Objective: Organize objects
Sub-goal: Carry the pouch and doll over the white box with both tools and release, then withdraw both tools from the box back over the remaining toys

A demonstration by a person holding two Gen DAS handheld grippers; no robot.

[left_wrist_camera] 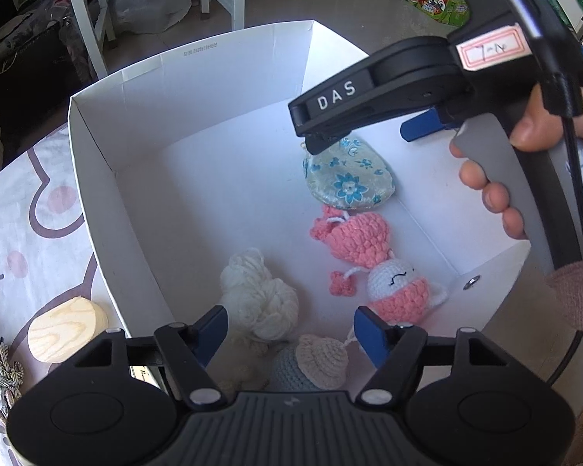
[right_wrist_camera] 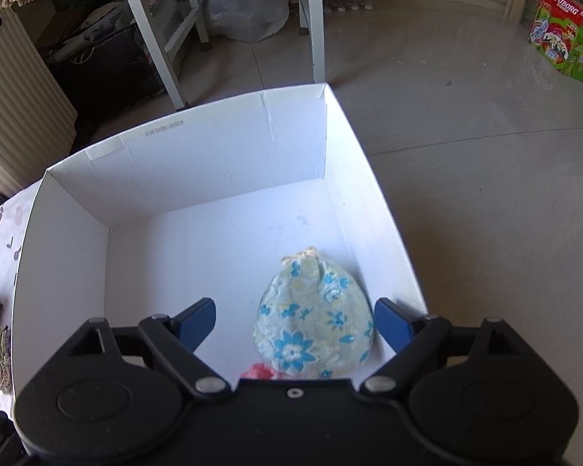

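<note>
A: Where's everything? 
B: White box [right_wrist_camera: 97, 256] on the bench holds the floral pouch [right_wrist_camera: 315, 318], by its right wall.
A: Claws?
B: Right claw [right_wrist_camera: 295, 324] gapes empty just above it (pouch neck pointing away); left claw [left_wrist_camera: 291, 330], open too, hovers farther back.

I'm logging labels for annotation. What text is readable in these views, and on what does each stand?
"DAS": on the right tongs.
"TUBORG": on the carton on the floor.
Handwritten red-bordered sticker: illegible.
Small print on the white box wall: too small to read.
</note>
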